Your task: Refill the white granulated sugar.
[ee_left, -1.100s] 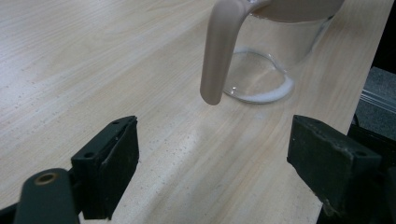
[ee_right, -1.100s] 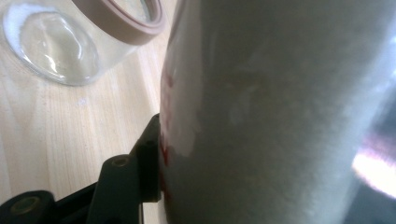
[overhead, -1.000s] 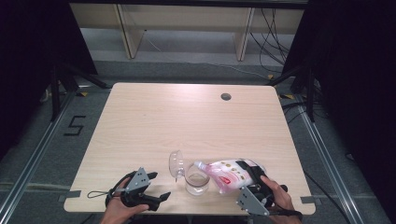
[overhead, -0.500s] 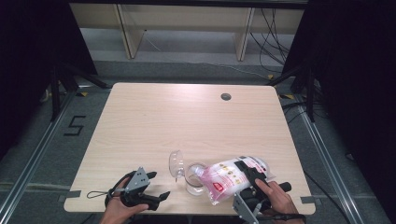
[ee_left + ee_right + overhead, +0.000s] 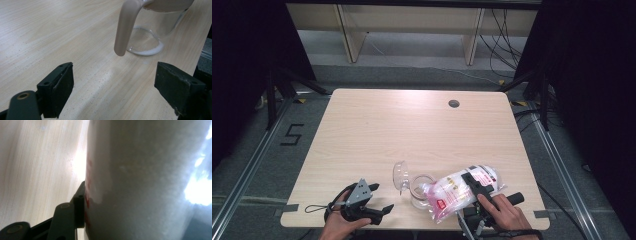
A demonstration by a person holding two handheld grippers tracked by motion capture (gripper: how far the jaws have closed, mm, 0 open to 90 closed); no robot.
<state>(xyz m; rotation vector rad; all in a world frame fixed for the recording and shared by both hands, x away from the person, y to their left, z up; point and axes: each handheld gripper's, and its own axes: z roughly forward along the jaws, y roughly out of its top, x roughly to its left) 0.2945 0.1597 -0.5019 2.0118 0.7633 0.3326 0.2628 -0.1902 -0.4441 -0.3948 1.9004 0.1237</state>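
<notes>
A clear bag of white grains [image 5: 447,196] with a pink and red label lies tilted in my right gripper [image 5: 473,186], which is shut on it near the table's front right. The bag's mouth reaches the rim of a glass jug [image 5: 418,189], whose clear lid [image 5: 400,176] stands open at its left. In the right gripper view one black finger [image 5: 79,207] presses against the bag [image 5: 150,182]. My left gripper [image 5: 381,198] rests open at the front edge, left of the jug. Ahead of its jaws [image 5: 113,92] are the jug's beige handle [image 5: 125,27] and a thin layer of white grains on the glass bottom [image 5: 147,48].
The light wooden table [image 5: 412,130] has a round cable hole [image 5: 454,103] at the back right. Black frame rails run along both sides of the table, and shelving stands behind it. The front edge lies close under both hands.
The bag has turned in the right gripper: its lower end has swung toward the front edge, and the right hand shifted slightly. The left gripper and the jug have stayed put.
</notes>
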